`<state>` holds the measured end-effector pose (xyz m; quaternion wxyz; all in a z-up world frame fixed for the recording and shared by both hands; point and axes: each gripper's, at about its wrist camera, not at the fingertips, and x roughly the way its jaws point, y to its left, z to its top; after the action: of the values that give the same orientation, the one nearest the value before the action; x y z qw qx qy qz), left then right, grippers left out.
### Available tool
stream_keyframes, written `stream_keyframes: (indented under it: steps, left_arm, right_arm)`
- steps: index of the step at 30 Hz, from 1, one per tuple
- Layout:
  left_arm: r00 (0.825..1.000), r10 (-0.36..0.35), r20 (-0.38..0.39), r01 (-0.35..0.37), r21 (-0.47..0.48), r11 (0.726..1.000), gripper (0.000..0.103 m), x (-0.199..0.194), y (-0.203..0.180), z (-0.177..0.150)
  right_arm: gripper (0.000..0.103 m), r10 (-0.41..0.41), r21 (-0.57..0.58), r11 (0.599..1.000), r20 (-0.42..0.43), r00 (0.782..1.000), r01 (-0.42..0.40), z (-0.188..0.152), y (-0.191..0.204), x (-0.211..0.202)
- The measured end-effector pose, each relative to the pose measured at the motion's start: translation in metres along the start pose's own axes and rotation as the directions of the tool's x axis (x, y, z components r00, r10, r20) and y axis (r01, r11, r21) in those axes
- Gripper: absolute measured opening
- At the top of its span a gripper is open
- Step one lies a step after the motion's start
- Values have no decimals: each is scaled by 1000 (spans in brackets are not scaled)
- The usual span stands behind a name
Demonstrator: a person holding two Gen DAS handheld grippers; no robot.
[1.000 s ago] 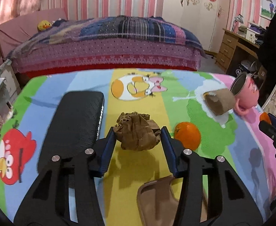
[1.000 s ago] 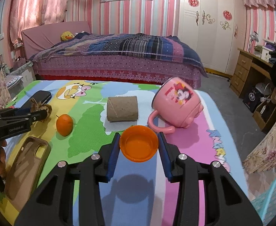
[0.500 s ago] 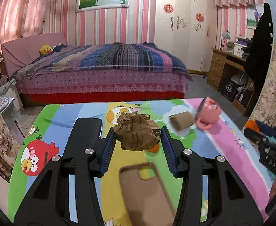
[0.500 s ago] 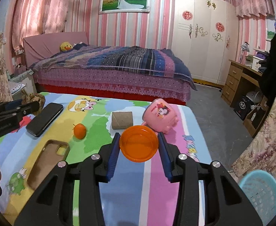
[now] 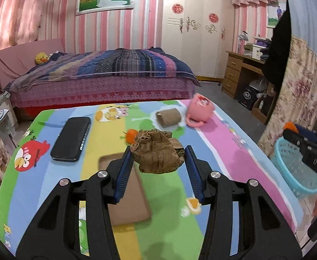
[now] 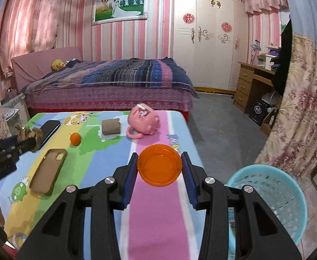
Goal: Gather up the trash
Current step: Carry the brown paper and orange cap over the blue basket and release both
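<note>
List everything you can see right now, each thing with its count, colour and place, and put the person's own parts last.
crumpled paper: one, brown, held between the left tool's pads above the table
lid: one, orange, held in the right tool
basket: one, light blue, on the floor right of the table
table: one, bright cartoon cover
mug: one, pink, tipped over, far end
paper roll: one, brown, left of the mug
orange: one, mid-table
phone: one, black, left side
phone case: one, tan, near left
bed: one, striped blanket, beyond the table
left tool: black, blue pads
right tool: black, blue pads
</note>
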<state>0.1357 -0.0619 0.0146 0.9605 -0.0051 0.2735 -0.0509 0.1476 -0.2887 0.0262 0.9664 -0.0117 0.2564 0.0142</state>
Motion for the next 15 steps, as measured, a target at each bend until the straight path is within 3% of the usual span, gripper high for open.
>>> stream_keyframes:
  steps: [5,15]
  left_arm:
    - [1000,-19,9,19,29,999,47,-5,-22,-5]
    - [995,-95,32,95,-2,996,47,-11,-58,2]
  right_arm:
    - [40,-21,7,1000,2,1000,21,-7,-22,-12]
    - [40,-114,67,991,21,993,112,-19,-84,-39]
